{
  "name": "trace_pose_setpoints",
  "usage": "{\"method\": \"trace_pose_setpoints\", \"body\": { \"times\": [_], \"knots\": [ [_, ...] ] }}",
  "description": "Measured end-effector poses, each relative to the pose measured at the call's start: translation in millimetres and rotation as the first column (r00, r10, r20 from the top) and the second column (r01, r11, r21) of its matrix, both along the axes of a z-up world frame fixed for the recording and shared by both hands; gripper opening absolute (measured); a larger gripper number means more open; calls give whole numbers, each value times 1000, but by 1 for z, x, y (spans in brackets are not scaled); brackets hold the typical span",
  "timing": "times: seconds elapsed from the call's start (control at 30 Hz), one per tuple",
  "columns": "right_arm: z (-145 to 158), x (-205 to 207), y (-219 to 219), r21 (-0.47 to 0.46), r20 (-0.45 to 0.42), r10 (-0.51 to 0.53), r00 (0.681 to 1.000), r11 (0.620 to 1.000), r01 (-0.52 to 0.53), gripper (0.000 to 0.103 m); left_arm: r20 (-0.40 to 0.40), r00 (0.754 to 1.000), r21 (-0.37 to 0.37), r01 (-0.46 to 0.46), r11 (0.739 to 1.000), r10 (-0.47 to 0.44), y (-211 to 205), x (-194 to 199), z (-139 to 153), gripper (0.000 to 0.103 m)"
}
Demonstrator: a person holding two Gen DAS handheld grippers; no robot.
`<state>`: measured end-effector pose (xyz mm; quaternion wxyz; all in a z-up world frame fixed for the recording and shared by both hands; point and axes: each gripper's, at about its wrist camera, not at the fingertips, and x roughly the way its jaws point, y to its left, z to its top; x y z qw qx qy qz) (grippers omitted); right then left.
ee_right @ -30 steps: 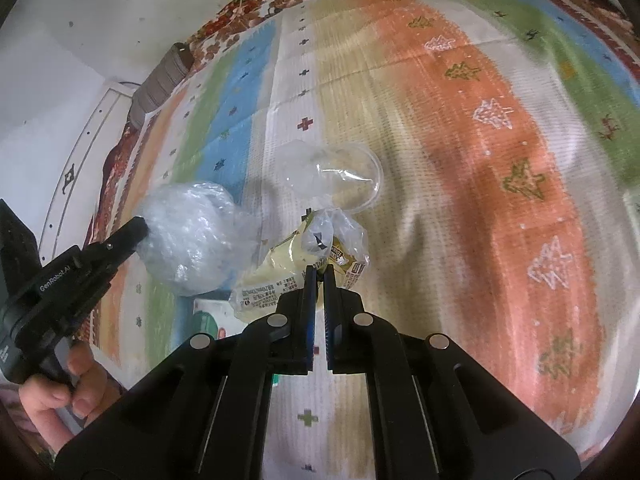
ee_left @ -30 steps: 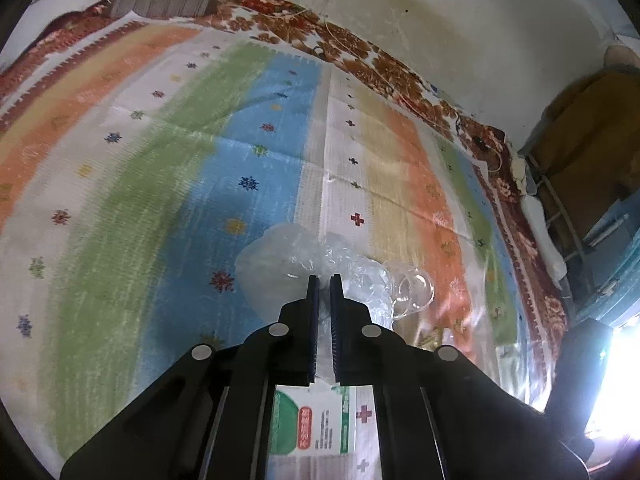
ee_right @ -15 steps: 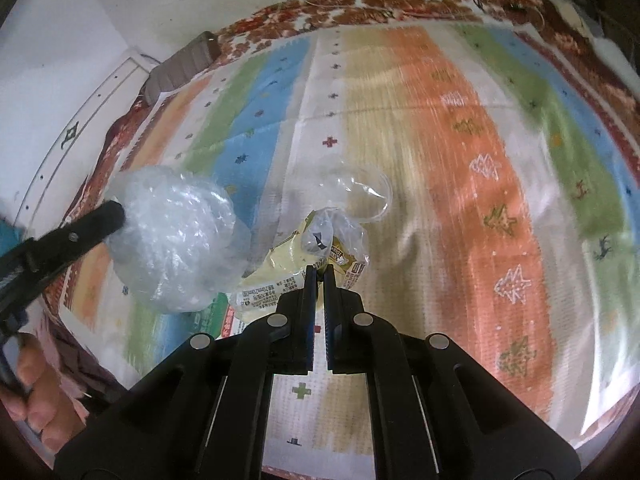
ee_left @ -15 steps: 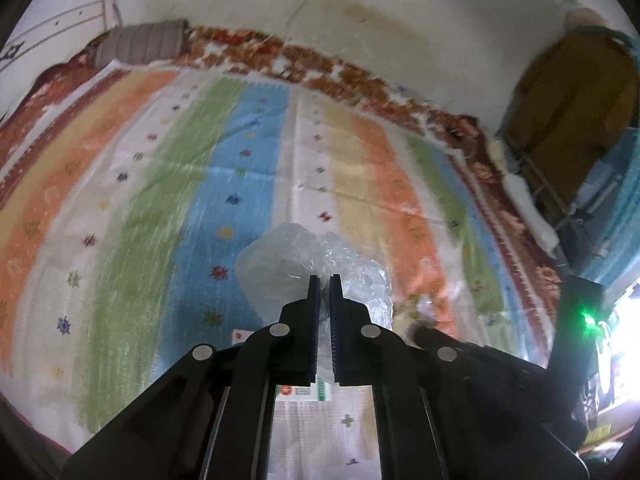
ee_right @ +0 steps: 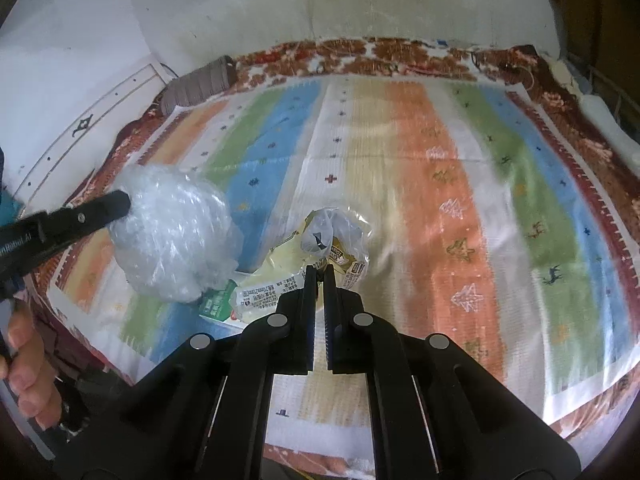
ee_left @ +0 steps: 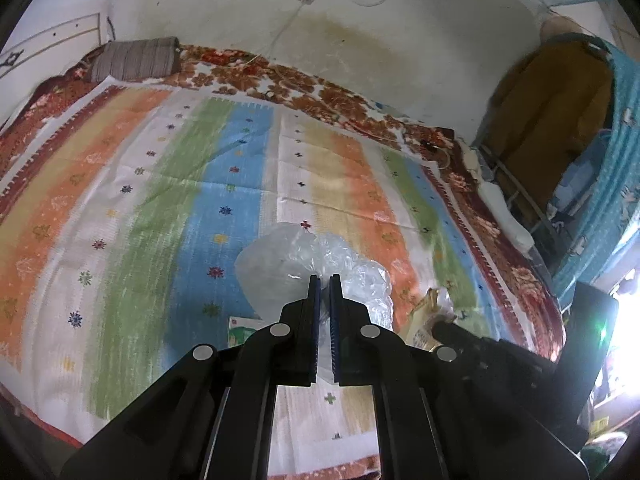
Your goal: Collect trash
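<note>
Trash now hangs in the air in both tongs, where a second ago it sat much closer to the striped mat (ee_right: 460, 168): the crumpled clear plastic bag (ee_left: 316, 264) is clenched in the left gripper (ee_left: 324, 280), and the yellow snack wrapper (ee_right: 320, 256) with its clear scrap is clenched in the right gripper (ee_right: 319, 270). Both have risen above the bed, and more of the wall (ee_left: 360, 48) shows. Judging by this, pickup is done and carrying to a bin comes next, though a green-and-white carton (ee_right: 218, 304) lies on the mat uncollected.
</note>
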<state>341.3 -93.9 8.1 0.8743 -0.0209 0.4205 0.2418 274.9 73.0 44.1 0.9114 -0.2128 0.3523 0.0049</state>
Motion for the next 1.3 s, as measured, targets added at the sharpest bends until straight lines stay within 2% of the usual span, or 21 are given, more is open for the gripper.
{"method": "trace_pose_setpoints", "body": {
  "times": [0.1,0.27,0.4,0.5,0.6,0.77,0.87,0.97,1.17,1.3],
  "knots": [
    [5,-9,-6,11,8,2,1000,1000,-3,3,10,1000,58,8,998,-9,-8,-15,5,4],
    [8,-23,-8,-37,46,9,999,999,-8,3,27,999,39,16,999,-17,-10,-33,12,4],
    [16,-37,-16,-10,51,11,999,1000,-11,3,51,998,31,26,999,-27,-15,-48,20,4],
    [23,-52,-17,-13,82,30,996,999,-29,3,28,999,46,19,999,-21,-19,-57,20,3],
    [32,-68,-17,-17,120,49,992,999,-47,3,52,996,19,70,997,-71,-25,-68,25,3],
    [44,-89,-24,3,158,56,986,998,-57,3,111,989,71,89,993,-97,-37,-89,39,4],
    [48,-101,-28,-8,182,59,981,998,-58,3,105,989,43,101,994,-105,-37,-98,38,4],
    [47,-112,-36,5,172,62,983,998,-64,3,92,990,73,99,992,-105,-39,-107,36,4],
    [48,-134,-43,-9,190,74,979,997,-74,3,101,987,91,115,989,-124,-48,-130,37,4],
    [46,-148,-48,-18,201,77,976,997,-75,3,74,989,102,122,987,-130,-56,-142,31,4]
  ]
}}
